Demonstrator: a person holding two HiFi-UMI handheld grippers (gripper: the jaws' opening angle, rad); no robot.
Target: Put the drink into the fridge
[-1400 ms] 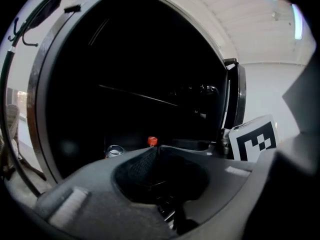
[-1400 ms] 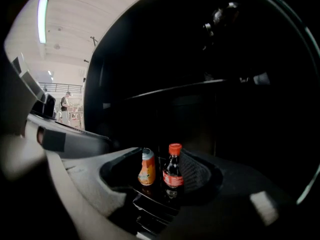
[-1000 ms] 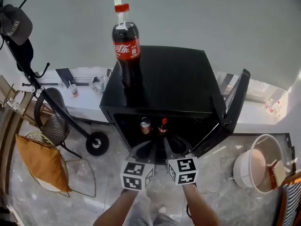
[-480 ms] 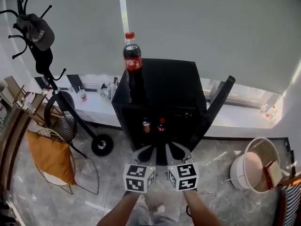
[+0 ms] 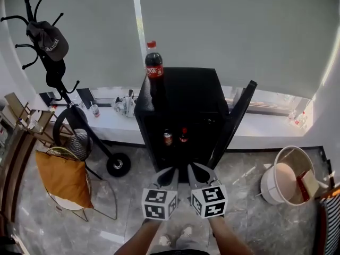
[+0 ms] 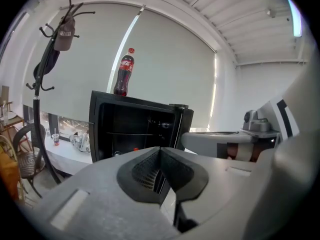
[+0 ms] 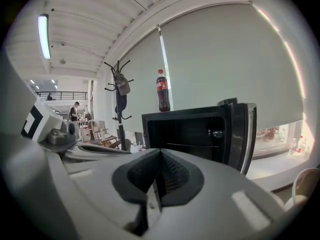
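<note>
A large cola bottle (image 5: 154,68) with a red cap stands upright on top of the black mini fridge (image 5: 186,89). The fridge door (image 5: 234,121) hangs open to the right. Inside stand a can (image 5: 168,137) and a small dark bottle (image 5: 184,135). My left gripper (image 5: 172,171) and right gripper (image 5: 193,169) are side by side in front of the fridge, well short of it. Both are shut with nothing between the jaws, and the right one's jaws have just been closing. The left gripper view shows the bottle (image 6: 124,73) and the fridge (image 6: 135,129) beyond the left gripper (image 6: 160,149). The right gripper view shows the same bottle (image 7: 163,91) beyond the right gripper (image 7: 160,151).
A coat rack (image 5: 58,84) bearing a cap stands left of the fridge. A chair with an orange cushion (image 5: 61,177) is at the lower left. A white bucket (image 5: 289,182) sits on the floor to the right. A low ledge (image 5: 106,124) with cups runs behind.
Both grippers and the head have drawn back from the open fridge, which now looks smaller and farther. The bottle on top has not moved.
</note>
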